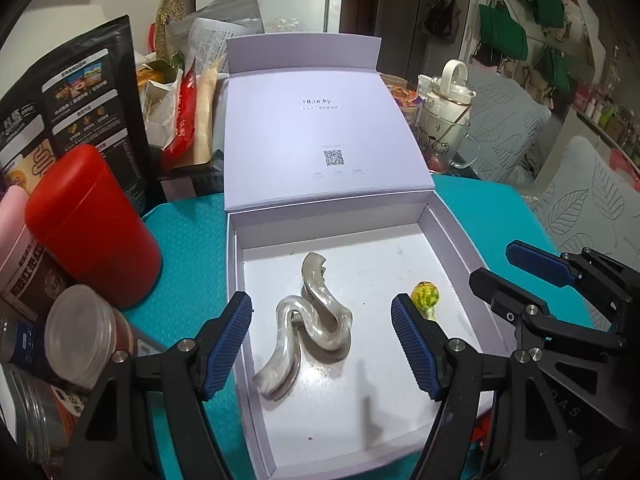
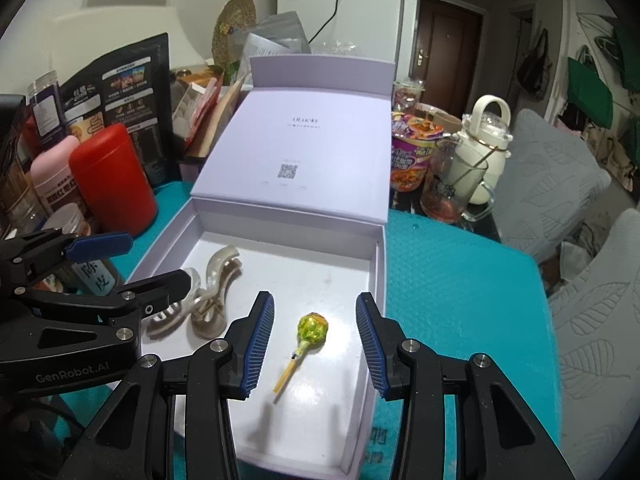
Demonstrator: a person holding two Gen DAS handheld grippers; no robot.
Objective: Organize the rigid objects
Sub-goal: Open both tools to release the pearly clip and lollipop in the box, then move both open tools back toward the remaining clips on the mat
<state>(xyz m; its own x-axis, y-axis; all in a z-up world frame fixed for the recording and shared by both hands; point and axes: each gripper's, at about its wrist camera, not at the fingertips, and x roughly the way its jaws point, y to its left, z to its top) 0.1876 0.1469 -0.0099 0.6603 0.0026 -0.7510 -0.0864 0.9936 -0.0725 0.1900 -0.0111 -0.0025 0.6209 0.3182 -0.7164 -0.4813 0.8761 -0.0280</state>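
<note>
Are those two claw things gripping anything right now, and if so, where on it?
Nothing is held. The left gripper and right gripper are open above the box; the hair claw clip and lollipop lie on its floor.

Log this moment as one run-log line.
box: open, lid back | hair clip: in box | lollipop: in box, apart from clip | left gripper: open, empty | right gripper: open, empty

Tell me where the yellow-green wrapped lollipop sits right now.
The yellow-green wrapped lollipop lies flat on the floor of the open lilac cardboard box, toward its right wall, right of the pearly beige hair claw clip.
</note>
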